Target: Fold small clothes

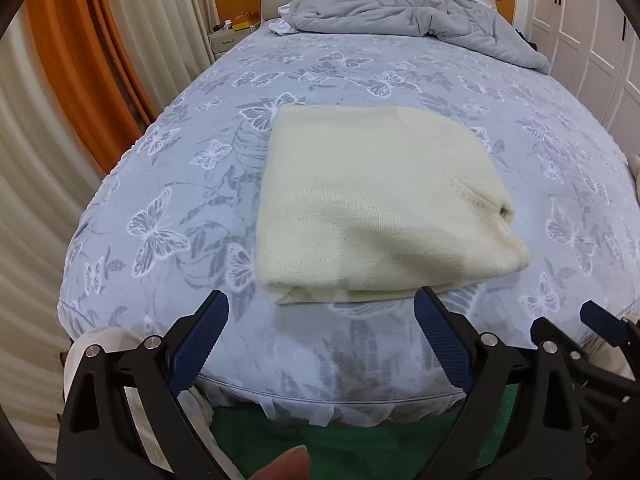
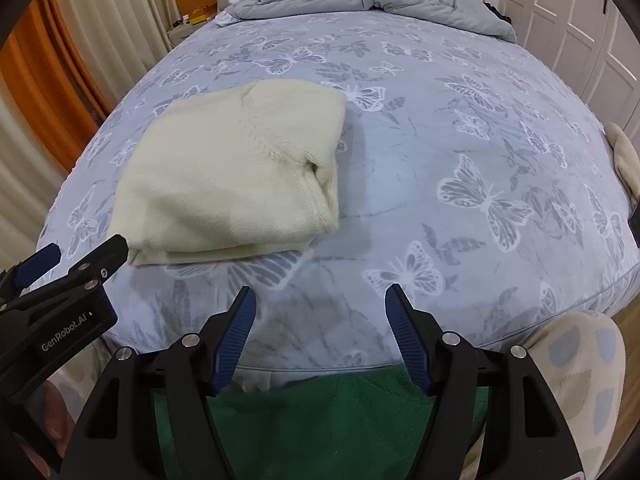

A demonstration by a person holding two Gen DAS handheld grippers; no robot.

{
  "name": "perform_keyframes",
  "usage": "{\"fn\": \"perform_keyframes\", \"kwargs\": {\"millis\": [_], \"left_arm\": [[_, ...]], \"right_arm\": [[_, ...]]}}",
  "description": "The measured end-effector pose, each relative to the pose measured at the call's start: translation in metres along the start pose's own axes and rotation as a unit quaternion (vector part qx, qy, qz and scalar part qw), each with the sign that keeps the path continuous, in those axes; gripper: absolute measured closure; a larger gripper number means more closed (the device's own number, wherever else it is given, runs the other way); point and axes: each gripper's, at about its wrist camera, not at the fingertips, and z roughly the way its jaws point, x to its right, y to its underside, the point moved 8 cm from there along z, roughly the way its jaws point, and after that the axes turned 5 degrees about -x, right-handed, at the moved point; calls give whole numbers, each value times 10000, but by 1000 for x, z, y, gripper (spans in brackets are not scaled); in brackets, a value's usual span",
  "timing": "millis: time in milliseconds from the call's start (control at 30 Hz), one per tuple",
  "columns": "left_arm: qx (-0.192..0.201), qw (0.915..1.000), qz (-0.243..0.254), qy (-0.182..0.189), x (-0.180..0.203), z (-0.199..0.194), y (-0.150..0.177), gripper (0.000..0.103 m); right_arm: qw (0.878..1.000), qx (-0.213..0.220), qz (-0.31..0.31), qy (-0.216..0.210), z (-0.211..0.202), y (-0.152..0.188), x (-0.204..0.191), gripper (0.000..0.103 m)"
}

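1. Cream knitted sweater (image 1: 372,200) lying folded into a compact rectangle on the bed (image 1: 160,160), near the foot edge and a little toward the curtain side; layers stacked flat, thick folded edge facing the foot edge.
2. Left gripper (image 1: 320,308) hovering just before that folded edge, jaws wide apart, nothing between the blue pads; not touching the knit.
3. Right gripper (image 2: 320,300) hanging over bare butterfly sheet beside the sweater, toward the wardrobe side; jaws apart and empty, widening only slightly.
4. Both held back at the foot edge and pointed down at the bed, probably to leave the finished fold undisturbed.
5. Judged state of the task: this piece looks done, folded small and resting flat.
6. Grey duvet (image 1: 400,12) bunched at the head edge, well apart from the sweater, so the working area stays free.
7. Another pale cloth (image 2: 624,156) visible at the wardrobe-side edge; possibly the next piece, not sure.
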Motion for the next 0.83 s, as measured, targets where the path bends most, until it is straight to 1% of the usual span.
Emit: {"fn": "perform_keyframes", "kwargs": {"millis": [200, 400, 500, 633, 700, 767, 833], "left_arm": [[-41, 10000, 16, -63, -2, 0, 2, 11], [-123, 9999, -37, 4, -4, 2, 6, 11], [-142, 9999, -14, -82, -4, 3, 9, 11], [-281, 9996, -76, -62, -7, 7, 15, 11], [-245, 9996, -132, -25, -7, 5, 17, 11], [-193, 9998, -35, -89, -6, 3, 18, 11], [-211, 9997, 14, -74, -4, 4, 18, 11]], "right_arm": [[10000, 6, -24, -11, -1, 1, -1, 38], [10000, 17, -43, -11, -3, 2, -4, 38], [10000, 49, -58, -20, -5, 3, -8, 38], [9999, 63, -82, -23, -6, 3, -11, 38], [9999, 61, -77, -39, -7, 3, -12, 38], [9999, 75, -105, -49, -9, 3, -16, 38], [9999, 85, -124, -58, -9, 3, -18, 38]]}}
